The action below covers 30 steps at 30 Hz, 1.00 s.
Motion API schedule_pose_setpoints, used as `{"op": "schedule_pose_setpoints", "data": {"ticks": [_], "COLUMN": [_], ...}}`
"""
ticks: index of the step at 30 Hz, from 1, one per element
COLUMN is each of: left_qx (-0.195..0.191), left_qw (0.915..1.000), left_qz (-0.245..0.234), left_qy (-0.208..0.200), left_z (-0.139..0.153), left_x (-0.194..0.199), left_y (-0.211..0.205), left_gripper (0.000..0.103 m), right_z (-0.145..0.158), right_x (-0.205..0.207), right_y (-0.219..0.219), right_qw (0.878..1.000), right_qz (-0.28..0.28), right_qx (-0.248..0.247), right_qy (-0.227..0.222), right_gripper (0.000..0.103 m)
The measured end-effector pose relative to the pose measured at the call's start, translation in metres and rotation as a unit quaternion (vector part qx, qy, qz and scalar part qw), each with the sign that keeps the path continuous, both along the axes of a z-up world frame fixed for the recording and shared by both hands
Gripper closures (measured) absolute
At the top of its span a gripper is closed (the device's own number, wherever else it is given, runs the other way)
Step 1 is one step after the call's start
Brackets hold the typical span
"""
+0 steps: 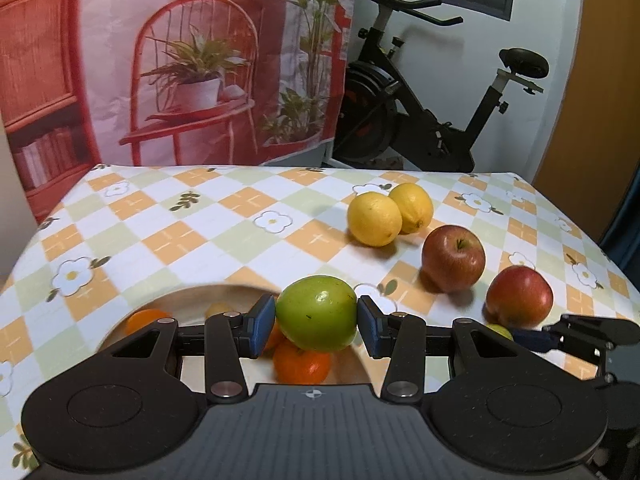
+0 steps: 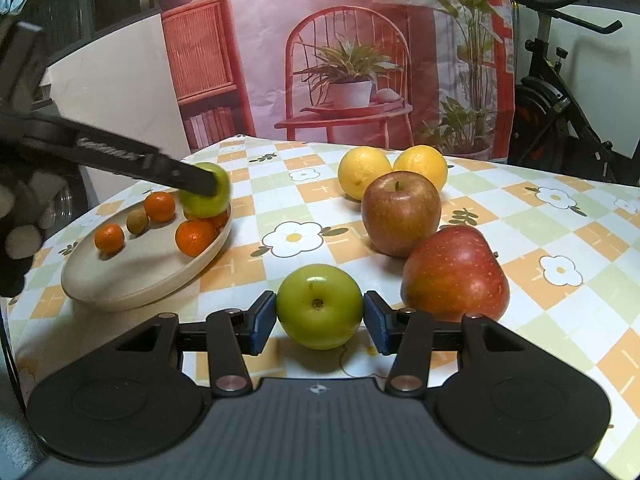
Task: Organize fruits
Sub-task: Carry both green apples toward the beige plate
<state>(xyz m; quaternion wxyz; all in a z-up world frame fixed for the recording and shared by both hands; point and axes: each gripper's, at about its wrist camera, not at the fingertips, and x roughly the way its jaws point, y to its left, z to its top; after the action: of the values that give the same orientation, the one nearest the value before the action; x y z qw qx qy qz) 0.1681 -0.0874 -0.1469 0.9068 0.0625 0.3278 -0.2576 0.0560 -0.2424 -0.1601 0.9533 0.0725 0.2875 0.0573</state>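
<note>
My left gripper [image 1: 316,320] is shut on a green apple [image 1: 316,312], held over a beige plate [image 1: 192,306] that has oranges [image 1: 302,364] in it. From the right wrist view, that same left gripper [image 2: 208,186] holds its green apple [image 2: 204,200] above the plate's [image 2: 132,276] far rim. My right gripper [image 2: 320,316] is shut on a second green apple [image 2: 320,306], low over the checked tablecloth [image 2: 520,216]. The left wrist view shows the right gripper [image 1: 528,338] only at its right edge.
Two lemons [image 2: 362,172] [image 2: 422,164] and two red apples [image 2: 400,212] [image 2: 454,276] lie right of the plate. Three oranges [image 2: 109,237] and a small brownish fruit [image 2: 138,221] sit in the plate. A printed backdrop and an exercise bike [image 1: 420,112] stand behind the table.
</note>
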Motion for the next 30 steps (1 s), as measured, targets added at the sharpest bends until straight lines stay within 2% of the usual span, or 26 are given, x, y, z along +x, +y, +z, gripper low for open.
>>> {"op": "schedule_pose_setpoints", "data": {"ticks": [30], "left_qx": [-0.006], "left_qw": [0.9999], "left_qz": [0.003], "left_qy": [-0.012], "left_z": [0.005], "left_x": [-0.012], "left_y": [0.003], "left_gripper": [0.055], "right_z": [0.009], "right_x": [0.001], "right_y": [0.003], "right_qw": [1.000], "right_qz": [0.002], "right_qx": [-0.008], "right_qy": [-0.003], "right_gripper": [0.053]}}
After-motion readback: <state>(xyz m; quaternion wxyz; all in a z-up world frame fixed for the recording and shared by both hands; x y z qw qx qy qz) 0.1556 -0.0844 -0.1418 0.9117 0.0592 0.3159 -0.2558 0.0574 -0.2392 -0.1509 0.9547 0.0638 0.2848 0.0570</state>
